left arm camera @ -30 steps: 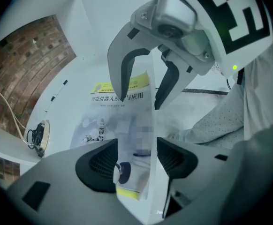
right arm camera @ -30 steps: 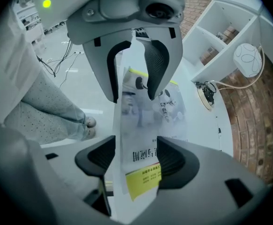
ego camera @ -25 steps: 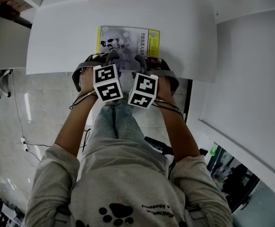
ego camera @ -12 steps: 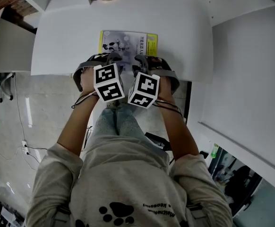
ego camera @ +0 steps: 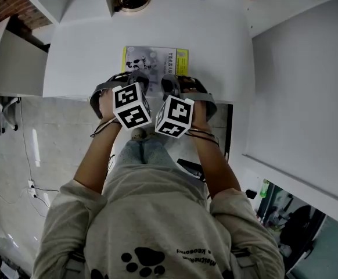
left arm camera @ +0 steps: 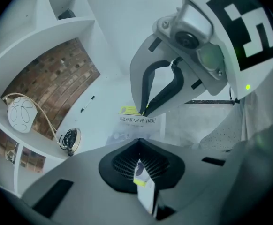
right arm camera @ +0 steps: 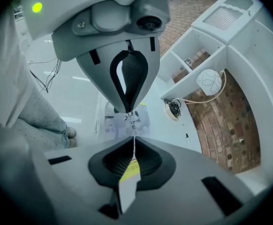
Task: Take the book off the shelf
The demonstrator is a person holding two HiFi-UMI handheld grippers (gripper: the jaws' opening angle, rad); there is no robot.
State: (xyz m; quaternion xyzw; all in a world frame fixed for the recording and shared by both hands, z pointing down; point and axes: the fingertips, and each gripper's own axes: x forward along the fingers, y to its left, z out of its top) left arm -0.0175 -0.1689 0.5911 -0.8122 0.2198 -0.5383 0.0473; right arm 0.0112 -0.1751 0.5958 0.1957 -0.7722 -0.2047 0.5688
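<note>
Left tongs (ego camera: 135, 79) and right tongs (ego camera: 172, 83) sit side by side. Both are shut tight on the near edge of the book (ego camera: 155, 60). The book seems to lie flat on the white shelf (ego camera: 76, 57), close to its front edge. We think we should lift both sides together and keep them level, so the thin book does not bend or slip out. Its cover looks smooth and shiny, yellow and pale grey. The shelf looks hard and smooth too.
</note>
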